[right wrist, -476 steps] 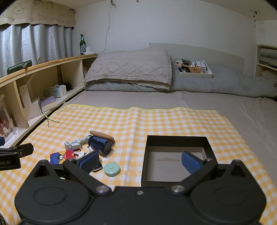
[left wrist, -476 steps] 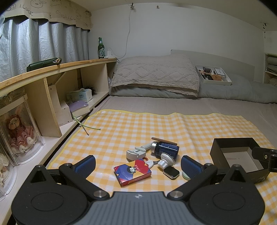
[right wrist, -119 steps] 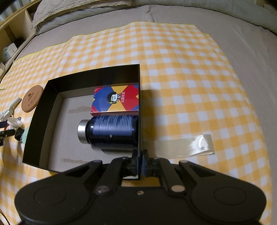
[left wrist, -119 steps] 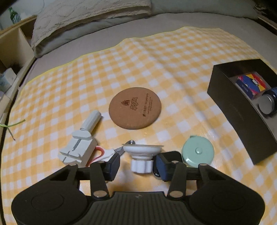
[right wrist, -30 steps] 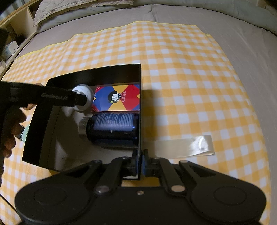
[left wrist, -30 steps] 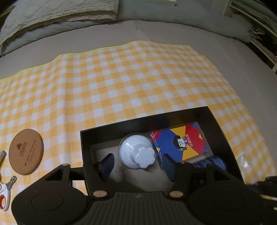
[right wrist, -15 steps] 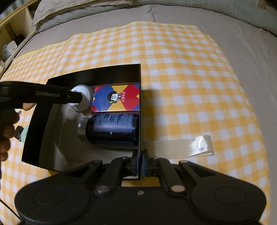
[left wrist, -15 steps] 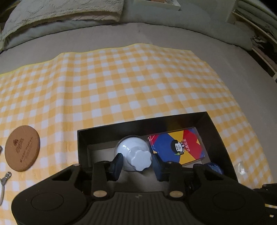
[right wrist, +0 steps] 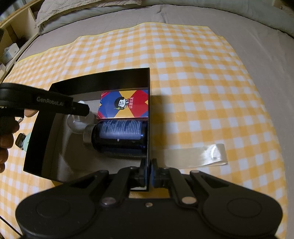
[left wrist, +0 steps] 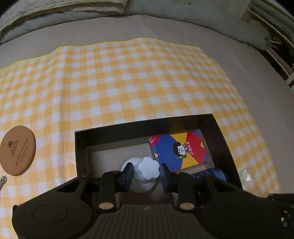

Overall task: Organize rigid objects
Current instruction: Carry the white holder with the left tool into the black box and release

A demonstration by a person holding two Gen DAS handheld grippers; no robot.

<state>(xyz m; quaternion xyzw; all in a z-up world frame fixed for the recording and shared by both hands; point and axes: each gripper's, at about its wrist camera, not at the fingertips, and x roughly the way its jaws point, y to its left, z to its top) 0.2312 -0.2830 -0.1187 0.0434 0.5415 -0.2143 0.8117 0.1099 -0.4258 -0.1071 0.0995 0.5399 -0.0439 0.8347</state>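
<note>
**Box on a checked cloth, both claws at work**

Bedding fills the room: a grey bed [right wrist: 211, 23] runs under a yellow-and-white checked cloth [right wrist: 193, 60], with a grey pillow [left wrist: 211, 23] and a knitted blanket [right wrist: 88, 4] at the head. In the right wrist view a wooden shelf unit [right wrist: 11, 35] stands along the left side of the bed.

On the cloth sits a black box [right wrist: 102, 80], open at the top. Inside it a colourful card box [right wrist: 125, 105] lies flat against the far right corner, and a dark blue bottle [right wrist: 119, 133] with a silver cap lies on its side just beside it, nearer the right claw. A white knobbed holder [left wrist: 147, 170] stands in the box to the left of the card box, its round base on the box floor.

The left claw [left wrist: 146, 174] reaches down into the box with its fingers on either side of the holder's knob; they flank it closely, and whether they press on it I cannot tell. The right claw [right wrist: 148, 173] is clenched on the near right wall of the black box, one finger inside and one outside.

Outside the box, a round cork coaster [left wrist: 17, 149] lies on the cloth to the left. A strip of clear tape [right wrist: 198, 156] lies on the cloth to the right of the box. A mint green disc [right wrist: 27, 140] and a small dark item peek out past the box's left wall.
</note>
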